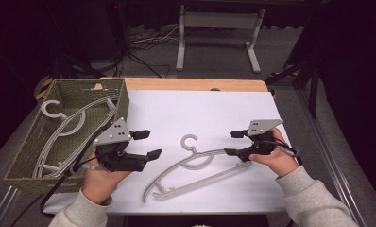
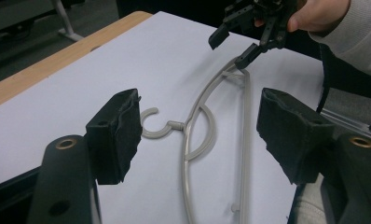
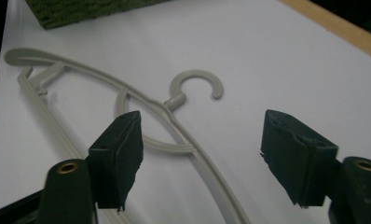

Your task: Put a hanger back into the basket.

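Observation:
A grey plastic hanger (image 1: 194, 152) lies flat on the white table top (image 1: 200, 109), hook toward the far side. My left gripper (image 1: 146, 144) is open, to the left of the hanger and pointing right at it; in its own view the hanger (image 2: 188, 140) lies on the table beyond the open left gripper (image 2: 204, 135). My right gripper (image 1: 232, 143) is open at the hanger's right shoulder end, its lower jaw close over that end. In the right gripper view the hanger (image 3: 176, 99) runs under the open right gripper (image 3: 202, 149). Farther off in the left gripper view, the right gripper (image 2: 232, 46) shows.
A green woven basket (image 1: 122, 101) stands at the table's left edge with several grey hangers (image 1: 65, 123) inside. A wooden strip (image 1: 195, 84) borders the far edge. Beyond it are a white metal stand (image 1: 219, 21) and floor cables.

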Motion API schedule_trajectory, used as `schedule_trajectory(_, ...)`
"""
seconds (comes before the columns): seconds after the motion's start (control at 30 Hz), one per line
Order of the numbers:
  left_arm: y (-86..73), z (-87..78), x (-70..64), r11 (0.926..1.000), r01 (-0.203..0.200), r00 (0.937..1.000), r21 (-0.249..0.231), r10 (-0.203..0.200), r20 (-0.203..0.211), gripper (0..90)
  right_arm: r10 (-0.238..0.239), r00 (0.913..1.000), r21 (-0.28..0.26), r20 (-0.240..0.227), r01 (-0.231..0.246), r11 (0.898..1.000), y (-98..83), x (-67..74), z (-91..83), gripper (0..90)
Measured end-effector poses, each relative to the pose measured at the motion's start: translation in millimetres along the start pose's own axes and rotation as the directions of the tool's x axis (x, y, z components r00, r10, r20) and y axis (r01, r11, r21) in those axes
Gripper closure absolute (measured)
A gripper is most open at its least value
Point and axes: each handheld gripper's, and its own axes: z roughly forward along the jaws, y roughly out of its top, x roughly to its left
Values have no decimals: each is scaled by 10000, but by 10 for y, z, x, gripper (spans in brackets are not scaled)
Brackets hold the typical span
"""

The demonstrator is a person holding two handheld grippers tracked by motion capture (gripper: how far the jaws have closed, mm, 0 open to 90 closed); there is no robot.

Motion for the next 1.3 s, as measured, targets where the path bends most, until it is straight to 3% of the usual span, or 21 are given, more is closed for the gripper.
schedule_trajectory(0.2, -83, 158, -103, 10000, -15, 9998, -42, 16, 185, 299, 97, 9993, 854, -349, -67, 9963, 18, -12, 129, 315)
schedule_trajectory(0.33, -106, 258, -118, 9997, 100, 9987, 227, -111, 503, 294, -67, 9991, 1276, -416, 120, 9918, 25, -33, 176, 311)
schedule_trajectory(0.43, -115, 282, -126, 9996, 56, 9992, 282, -68, 404, 291, -98, 9989, 1510, -468, 168, 9884, 26, -42, 194, 311)
schedule_trajectory(0.47, -117, 288, -125, 9995, 38, 9990, 317, -52, 442, 291, -90, 9987, 1938, -502, 186, 9809, 24, -58, 220, 314)
schedule_trajectory(0.57, -126, 296, -120, 9994, 26, 9992, 354, -40, 391, 290, -136, 9981, 2226, -602, 267, 9745, 23, -77, 250, 324)
schedule_trajectory(0.7, -152, 317, -98, 9990, 160, 9990, 424, -177, 413, 286, -180, 9975, 2972, -680, 374, 9541, 27, -106, 311, 378)
schedule_trajectory(0.8, -172, 342, -81, 9986, 239, 9987, 479, -260, 434, 282, -373, 9970, 3637, -676, 595, 9296, 17, -125, 390, 407)
schedule_trajectory(1.07, -192, 381, -55, 9977, 340, 9979, 583, -371, 532, 280, -421, 9961, 4563, -769, 727, 8869, -59, -237, 570, 504)
schedule_trajectory(1.1, -192, 381, -55, 9977, 340, 9979, 583, -371, 532, 280, -421, 9961, 4563, -769, 727, 8869, -59, -237, 570, 504)
schedule_trajectory(1.17, -197, 400, -45, 9972, 355, 9975, 660, -393, 586, 280, -499, 9954, 4750, -821, 831, 8761, -67, -250, 591, 543)
schedule_trajectory(1.23, -201, 413, -42, 9968, 370, 9974, 712, -412, 589, 279, -798, 9933, 4976, -833, 1109, 8603, -73, -249, 608, 584)
schedule_trajectory(1.3, -202, 417, -45, 9966, 393, 9972, 724, -438, 608, 279, -990, 9916, 5080, -832, 1277, 8518, -79, -244, 623, 598)
